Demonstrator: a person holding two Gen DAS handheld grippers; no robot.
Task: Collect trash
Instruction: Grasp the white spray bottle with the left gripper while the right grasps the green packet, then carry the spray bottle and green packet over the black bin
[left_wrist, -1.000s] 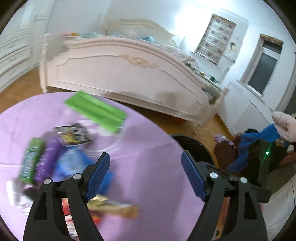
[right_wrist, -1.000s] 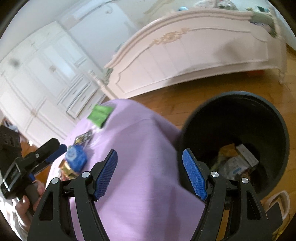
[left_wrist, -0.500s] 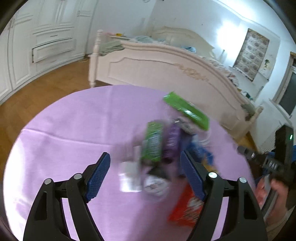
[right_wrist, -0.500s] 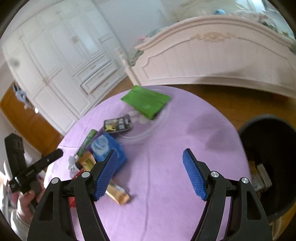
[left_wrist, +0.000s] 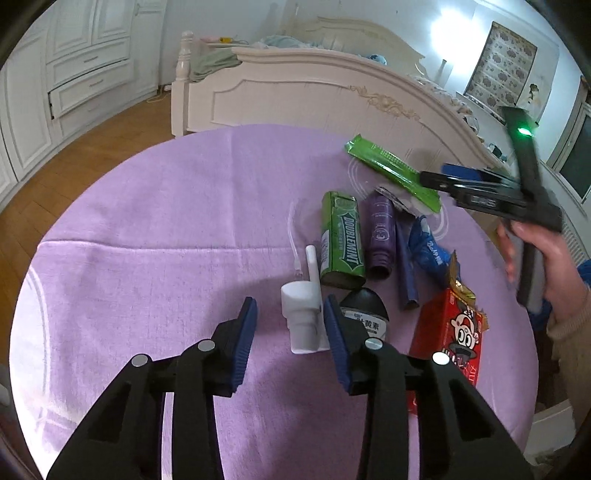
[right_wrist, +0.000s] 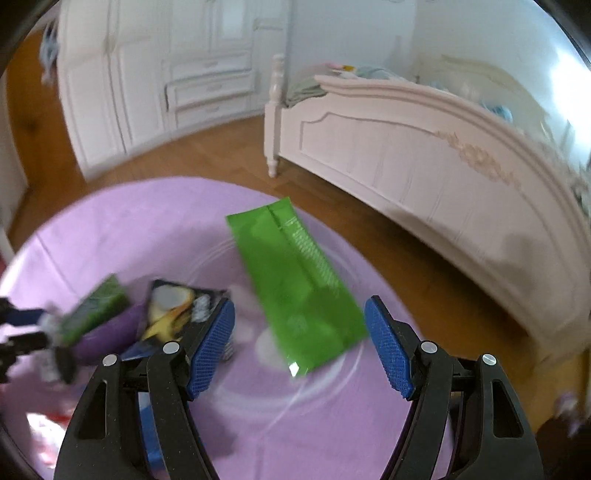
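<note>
Trash lies on a round table with a purple cloth (left_wrist: 147, 221). My left gripper (left_wrist: 290, 328) is open around a small white plastic bottle (left_wrist: 301, 321), its pads on either side, not closed. Beside it lie a green Doublemint pack (left_wrist: 341, 240), a purple tube (left_wrist: 380, 232), a black-capped jar (left_wrist: 364, 314), a blue wrapper (left_wrist: 428, 251) and a red snack box (left_wrist: 448, 332). My right gripper (right_wrist: 299, 343) is open just above a flat green packet (right_wrist: 295, 280); it also shows in the left wrist view (left_wrist: 465, 184).
A white bed footboard (left_wrist: 314, 99) stands behind the table. White wardrobes and drawers (right_wrist: 155, 85) line the far wall over a wooden floor. A dark printed sachet (right_wrist: 177, 310) lies left of the green packet.
My left gripper has come down onto the white bottle and its jaws have narrowed. My right gripper has swung from the black bin to the green packet.
</note>
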